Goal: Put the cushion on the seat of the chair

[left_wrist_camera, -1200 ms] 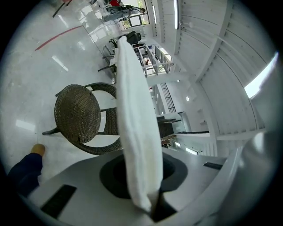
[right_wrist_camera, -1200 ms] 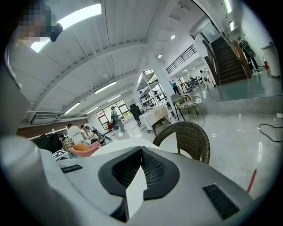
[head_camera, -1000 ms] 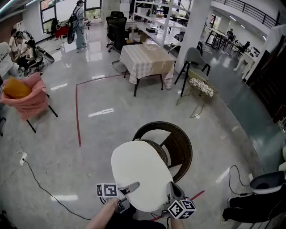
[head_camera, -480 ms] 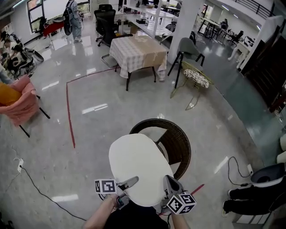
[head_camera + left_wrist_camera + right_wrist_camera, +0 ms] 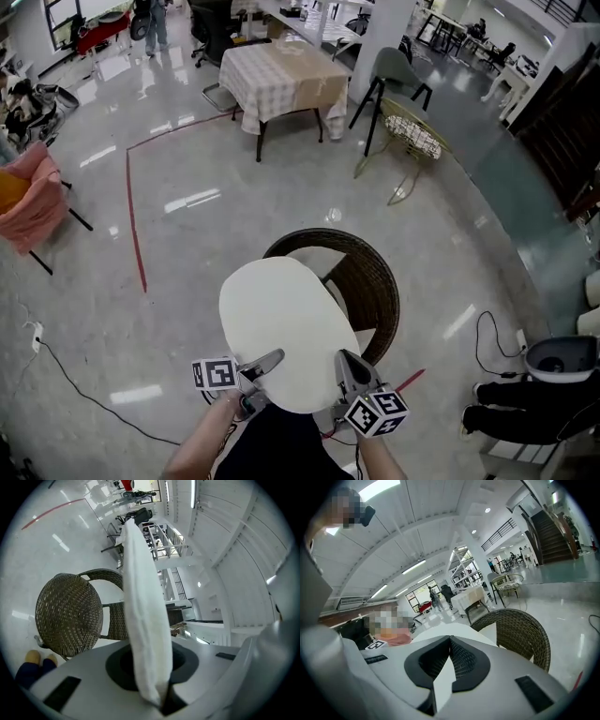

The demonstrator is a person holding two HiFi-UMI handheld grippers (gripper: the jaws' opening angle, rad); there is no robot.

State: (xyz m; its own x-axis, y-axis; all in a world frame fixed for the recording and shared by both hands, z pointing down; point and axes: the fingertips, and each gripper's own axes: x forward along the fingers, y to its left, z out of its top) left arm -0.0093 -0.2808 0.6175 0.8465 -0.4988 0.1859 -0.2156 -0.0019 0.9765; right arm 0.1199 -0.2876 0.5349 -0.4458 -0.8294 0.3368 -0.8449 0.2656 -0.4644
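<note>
A round white cushion (image 5: 286, 330) hangs flat above a dark wicker chair (image 5: 367, 284) in the head view, hiding most of the seat. My left gripper (image 5: 269, 361) is shut on the cushion's near left rim, and my right gripper (image 5: 342, 363) is shut on its near right rim. In the left gripper view the cushion (image 5: 143, 616) runs edge-on from between the jaws, with the wicker chair (image 5: 70, 613) to its left. In the right gripper view the cushion's edge (image 5: 443, 684) sits pinched between the dark pads, and the chair back (image 5: 520, 630) rises just beyond.
A table with a checked cloth (image 5: 281, 75) stands far ahead, with a grey chair (image 5: 394, 80) and a wire chair (image 5: 412, 141) to its right. A pink chair (image 5: 28, 206) is at the left edge. Cables (image 5: 66, 375) lie on the glossy floor. Black gear (image 5: 534, 403) sits at the right.
Both grippers and the cushion have moved forward toward the wicker chair, and the cushion now covers more of its seat. Both grips are unchanged.
</note>
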